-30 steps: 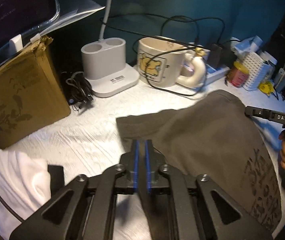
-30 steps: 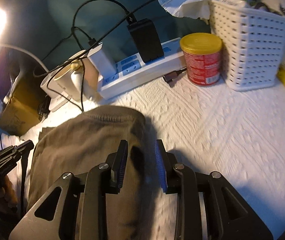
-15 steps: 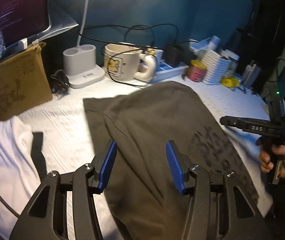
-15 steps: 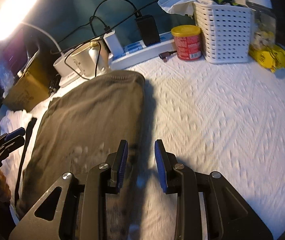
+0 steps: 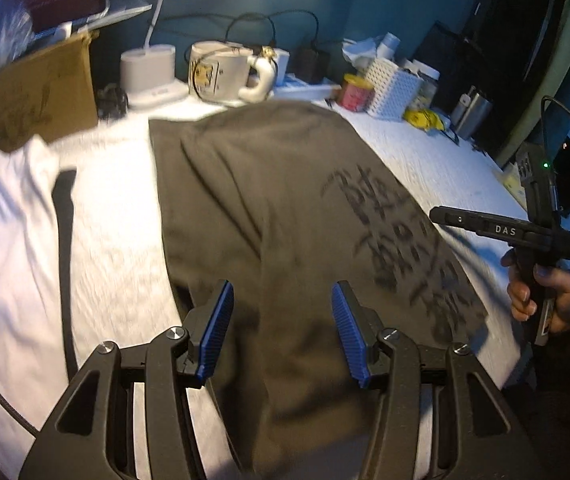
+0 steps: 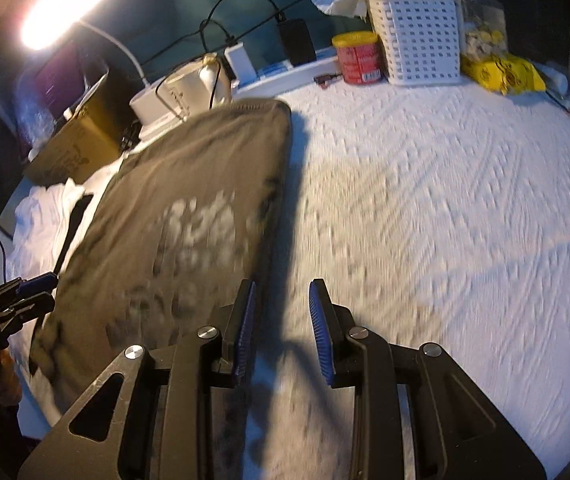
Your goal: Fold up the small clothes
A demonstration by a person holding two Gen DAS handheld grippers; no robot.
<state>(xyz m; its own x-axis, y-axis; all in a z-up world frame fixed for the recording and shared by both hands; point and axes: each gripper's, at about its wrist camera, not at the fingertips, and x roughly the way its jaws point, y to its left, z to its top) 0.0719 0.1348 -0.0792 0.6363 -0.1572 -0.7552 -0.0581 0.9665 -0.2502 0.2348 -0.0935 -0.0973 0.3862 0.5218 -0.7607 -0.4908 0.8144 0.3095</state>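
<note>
cardboard box upper left, left wrist view | white lamp base just right of it | cream mug top centre, cable draped over it | red can touching white basket, top of right wrist view | yellow packet upper right | white textured table cover
</note>
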